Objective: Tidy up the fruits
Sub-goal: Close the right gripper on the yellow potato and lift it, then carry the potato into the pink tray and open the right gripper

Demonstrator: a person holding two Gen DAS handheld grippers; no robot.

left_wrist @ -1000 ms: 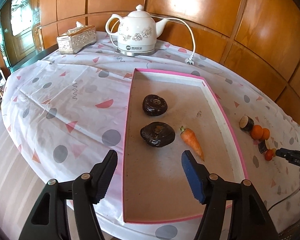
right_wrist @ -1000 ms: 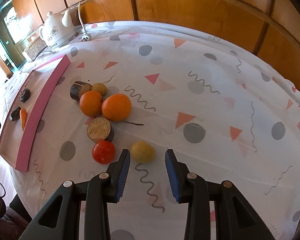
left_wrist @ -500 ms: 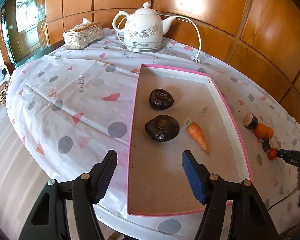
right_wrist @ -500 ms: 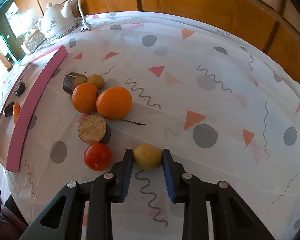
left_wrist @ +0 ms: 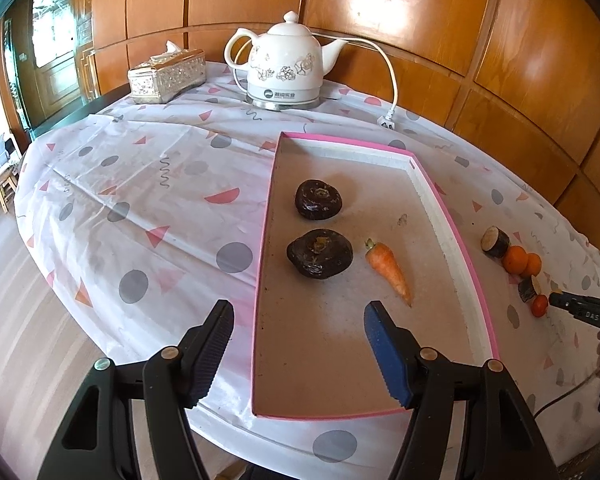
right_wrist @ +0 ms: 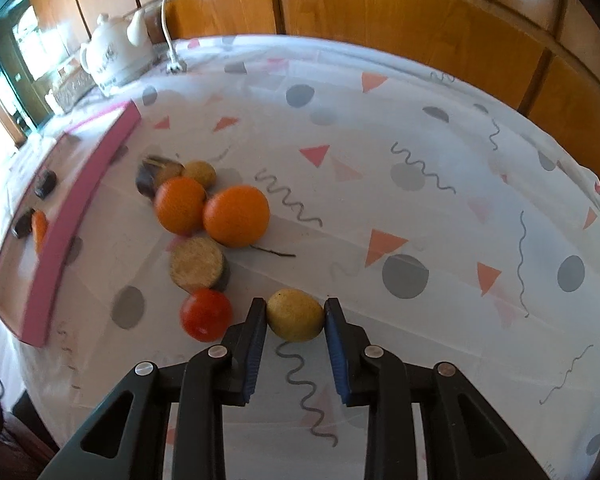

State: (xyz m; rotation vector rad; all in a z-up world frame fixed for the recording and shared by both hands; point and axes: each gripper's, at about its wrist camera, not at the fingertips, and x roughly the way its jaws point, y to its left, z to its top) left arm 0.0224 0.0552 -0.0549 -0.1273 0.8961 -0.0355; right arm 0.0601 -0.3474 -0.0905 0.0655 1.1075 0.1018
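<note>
Closing over the last second, the right hand-held gripper [right_wrist: 295, 315] now has its pads pressed on both sides of the yellow fruit [right_wrist: 295, 314], which sits on the bench [right_wrist: 420, 128] just beside the tomato [right_wrist: 206, 313] and near the two oranges [right_wrist: 214, 215]; a second ago the fingers were apart and short of it. The left hand-held gripper [left_wrist: 298, 330] has drawn back a little from the pink tray [left_wrist: 452, 236] and hangs above the tray's near end with its fingers wide apart, holding nothing; inside the tray lie two dark lumps [left_wrist: 319, 227] and a carrot [left_wrist: 389, 268]. The yellow fruit looks small, round and probably light, with a skin firm enough to bear a modest squeeze; being rounded, it could roll or pop forward out of the flat pads, so the hold across its widest part seems right; a gentle, level lift toward the tray looks wise, clear of the tomato.
</note>
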